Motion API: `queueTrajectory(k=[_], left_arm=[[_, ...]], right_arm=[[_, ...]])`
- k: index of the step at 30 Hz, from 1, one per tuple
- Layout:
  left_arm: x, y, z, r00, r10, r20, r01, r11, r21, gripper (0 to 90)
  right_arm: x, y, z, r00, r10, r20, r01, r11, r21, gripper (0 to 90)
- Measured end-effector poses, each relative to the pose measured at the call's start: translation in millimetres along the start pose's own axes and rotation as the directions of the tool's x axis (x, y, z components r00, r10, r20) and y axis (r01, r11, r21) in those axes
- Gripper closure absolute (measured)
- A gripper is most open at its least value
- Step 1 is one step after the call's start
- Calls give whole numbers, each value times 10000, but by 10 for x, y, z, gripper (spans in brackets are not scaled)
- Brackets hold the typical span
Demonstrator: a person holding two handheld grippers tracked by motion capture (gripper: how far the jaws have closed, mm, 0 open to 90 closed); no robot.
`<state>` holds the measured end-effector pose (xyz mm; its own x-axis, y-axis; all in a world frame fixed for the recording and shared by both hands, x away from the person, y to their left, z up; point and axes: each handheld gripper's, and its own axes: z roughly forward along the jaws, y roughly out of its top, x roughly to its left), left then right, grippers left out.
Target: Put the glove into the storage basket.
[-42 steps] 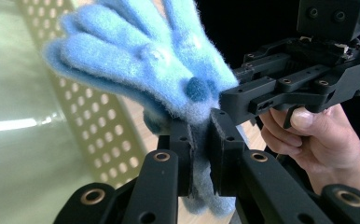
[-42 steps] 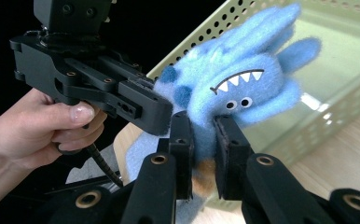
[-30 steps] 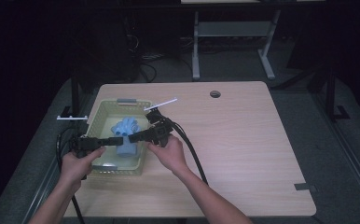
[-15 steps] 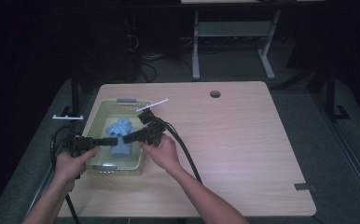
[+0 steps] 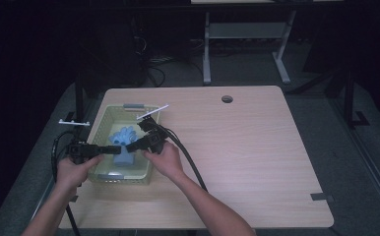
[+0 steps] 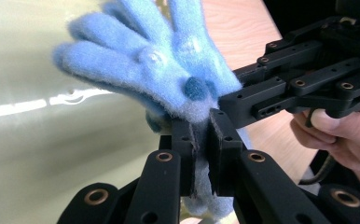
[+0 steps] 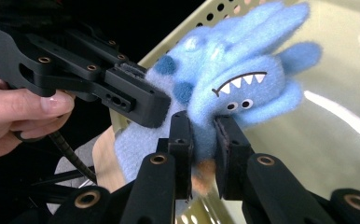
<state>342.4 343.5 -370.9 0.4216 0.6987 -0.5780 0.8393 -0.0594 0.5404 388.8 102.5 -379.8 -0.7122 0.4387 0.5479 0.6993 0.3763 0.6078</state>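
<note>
While you hold the blue glove (image 5: 124, 142) over the pale green basket (image 5: 110, 114) at the left of the worktop (image 5: 257, 162), both grippers grip it. Your left gripper (image 6: 201, 140) has its jaws clamped on the fabric near the base of the glove's fingers. Your right gripper (image 7: 202, 140) has its jaws clamped on the glove just below the printed toothed face. The glove hangs between the two grippers, its fingers pointing away from your body toward the basket's far wall.

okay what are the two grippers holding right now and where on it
Both hold the blue fuzzy glove: the left gripper and the right gripper each pinch its fabric near the cuff.
</note>
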Motion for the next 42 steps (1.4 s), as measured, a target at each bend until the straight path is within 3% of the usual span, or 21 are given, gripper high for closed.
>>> queueTrajectory(k=[5, 10, 17, 25, 27, 28, 32, 34, 36, 38, 40, 42], left_arm=[[21, -4, 15, 9997, 1, -258, 4, 9998, 193, 826], [51, -16, 46, 9968, 182, -782, -135, 9981, 594, 829], [88, -40, 88, 9934, 308, -1104, -219, 9965, 806, 831], [158, -109, 116, 9906, -42, -1364, 136, 9976, 681, 833], [163, -112, 152, 9879, 10, -1549, 134, 9957, 915, 833], [155, -107, 202, 9824, 214, -1856, 28, 9916, 1295, 834], [152, -100, 285, 9788, 134, -2045, 192, 9874, 1570, 833], [164, -92, 345, 9720, 181, -2341, 284, 9807, 1935, 830], [160, -95, 369, 9696, 62, -2445, 428, 9799, 1947, 825], [164, -106, 393, 9608, 85, -2772, 523, 9761, 2111, 781], [184, -108, 383, 9521, -22, -3058, 719, 9735, 2169, 653], [201, -103, 360, 9504, -56, -3109, 750, 9745, 2116, 633]], right_arm=[[-10, -2, 83, 10000, 35, 82, -36, 9997, 243, 782], [-33, -7, 193, 9998, 63, 162, -72, 9984, 556, 775], [-71, -14, 274, 9995, 149, 273, -171, 9963, 843, 764], [-68, -6, 228, 9985, 18, 555, -61, 9970, 769, 741], [-83, 4, 183, 9985, 106, 543, -143, 9975, 691, 727], [-76, 7, 146, 9980, 90, 619, -131, 9978, 652, 724], [-56, 7, 116, 9978, -69, 662, 26, 9978, 661, 719], [-41, 7, 88, 9977, -148, 665, 108, 9981, 613, 714], [-38, 6, 78, 9977, -169, 659, 130, 9981, 599, 710], [-38, 6, 56, 9980, -158, 604, 121, 9981, 605, 708], [-38, 3, 11, 9977, -223, 641, 183, 9980, 612, 705], [-41, 3, -1, 9974, -196, 688, 152, 9978, 638, 702]])
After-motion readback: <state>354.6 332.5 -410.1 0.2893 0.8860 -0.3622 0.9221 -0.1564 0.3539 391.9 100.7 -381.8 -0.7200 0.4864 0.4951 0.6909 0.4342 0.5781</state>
